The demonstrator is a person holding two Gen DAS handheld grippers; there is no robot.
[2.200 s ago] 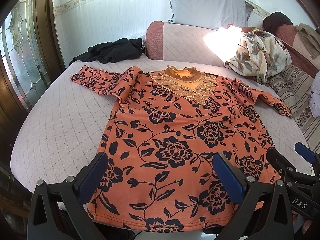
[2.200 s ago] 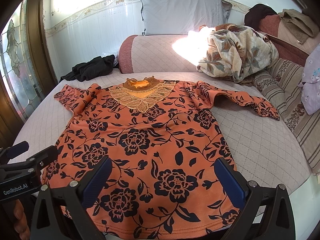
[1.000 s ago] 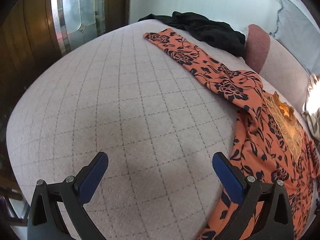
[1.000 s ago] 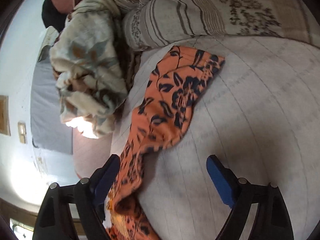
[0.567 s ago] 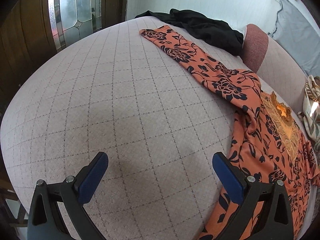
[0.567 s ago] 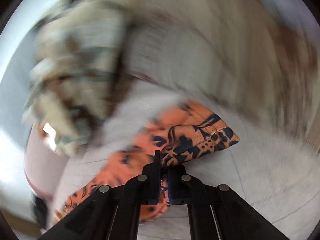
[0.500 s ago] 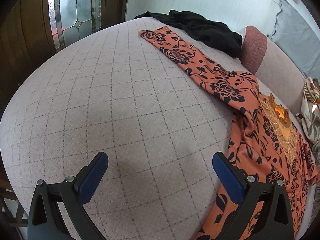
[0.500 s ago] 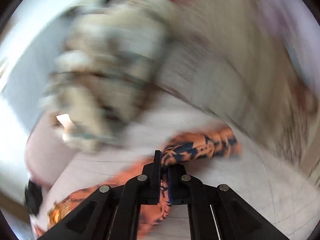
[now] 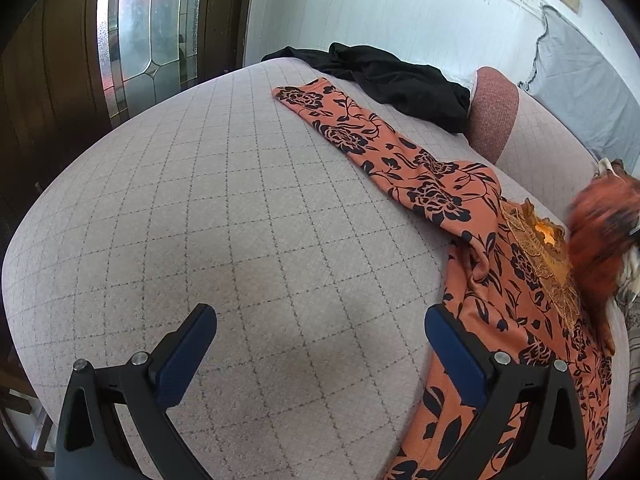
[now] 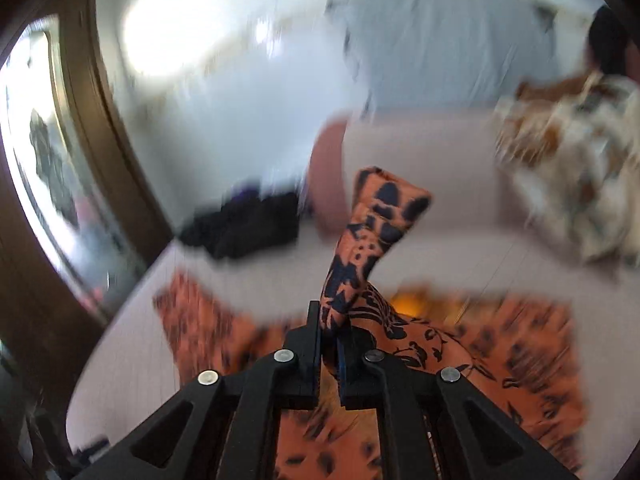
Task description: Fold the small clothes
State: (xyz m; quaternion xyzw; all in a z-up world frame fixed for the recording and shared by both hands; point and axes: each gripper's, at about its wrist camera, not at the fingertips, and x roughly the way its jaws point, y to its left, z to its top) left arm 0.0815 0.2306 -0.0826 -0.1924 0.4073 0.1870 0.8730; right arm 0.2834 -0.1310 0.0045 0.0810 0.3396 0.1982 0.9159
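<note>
Right hand-held gripper is pinching the orange top's sleeve mid-air; left hand-held gripper hangs wide apart over the bed.

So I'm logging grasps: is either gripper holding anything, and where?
The right gripper pinches the orange floral top by its sleeve, short of the cuff. The left gripper holds nothing.

No lettering, label, brand or number can be read in either view. The right wrist view is too blurred to tell.
</note>
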